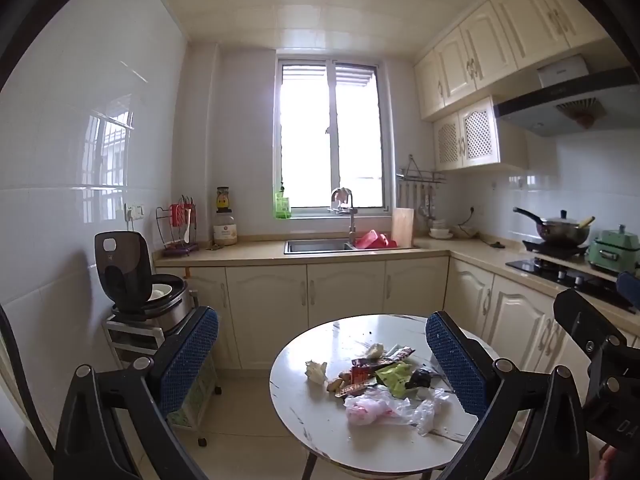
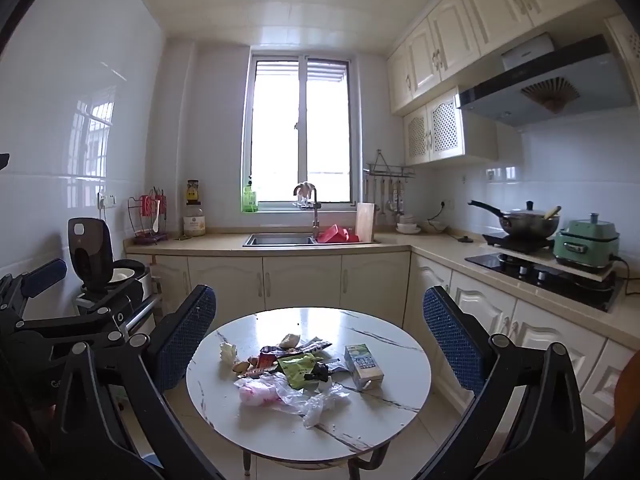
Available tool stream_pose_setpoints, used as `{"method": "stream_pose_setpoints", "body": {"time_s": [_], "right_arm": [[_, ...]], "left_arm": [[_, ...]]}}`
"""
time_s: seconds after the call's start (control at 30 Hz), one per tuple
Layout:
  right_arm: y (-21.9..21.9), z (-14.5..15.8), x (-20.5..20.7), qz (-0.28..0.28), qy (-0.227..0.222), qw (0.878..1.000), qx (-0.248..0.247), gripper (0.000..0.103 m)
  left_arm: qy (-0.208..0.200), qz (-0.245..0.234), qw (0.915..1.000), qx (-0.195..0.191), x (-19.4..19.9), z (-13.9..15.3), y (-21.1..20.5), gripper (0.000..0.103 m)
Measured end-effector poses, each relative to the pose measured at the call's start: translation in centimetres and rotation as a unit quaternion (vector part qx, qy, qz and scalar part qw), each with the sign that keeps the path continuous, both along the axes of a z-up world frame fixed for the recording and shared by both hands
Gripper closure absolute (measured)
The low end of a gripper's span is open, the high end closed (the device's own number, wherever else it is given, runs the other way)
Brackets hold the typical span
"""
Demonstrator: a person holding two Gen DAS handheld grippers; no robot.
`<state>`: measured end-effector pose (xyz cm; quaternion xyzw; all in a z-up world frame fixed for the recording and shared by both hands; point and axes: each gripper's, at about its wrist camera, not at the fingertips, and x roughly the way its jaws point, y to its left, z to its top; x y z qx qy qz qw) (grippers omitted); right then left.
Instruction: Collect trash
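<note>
I'm hanging back from the round table (image 2: 224, 392), left gripper (image 1: 320, 356) and right gripper (image 2: 320, 340) both spread wide, nothing in either. The trash (image 2: 292, 372) is heaped mid-table. I'd take the clear bag (image 2: 304, 396) near the front edge first, low and pinched at a fold. The carton (image 2: 363, 366) stands toward the right edge, contents unseen. No bin in view.

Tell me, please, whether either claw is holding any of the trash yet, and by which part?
Nothing is held. The left claw and right claw are both wide open, short of the trash on the round table.
</note>
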<state>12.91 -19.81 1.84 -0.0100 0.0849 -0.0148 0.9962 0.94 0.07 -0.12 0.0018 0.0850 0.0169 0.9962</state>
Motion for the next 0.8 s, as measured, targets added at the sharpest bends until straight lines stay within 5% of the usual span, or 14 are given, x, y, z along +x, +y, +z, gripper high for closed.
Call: {"method": "stream_pose_setpoints", "body": {"time_s": [0.8], "right_arm": [[0.07, -0.01, 0.16, -0.017, -0.003, 1.0, -0.008, 0.0]], "left_arm": [[-0.008, -0.014, 0.9999, 0.0, 0.04, -0.29, -0.2, 0.001]]}}
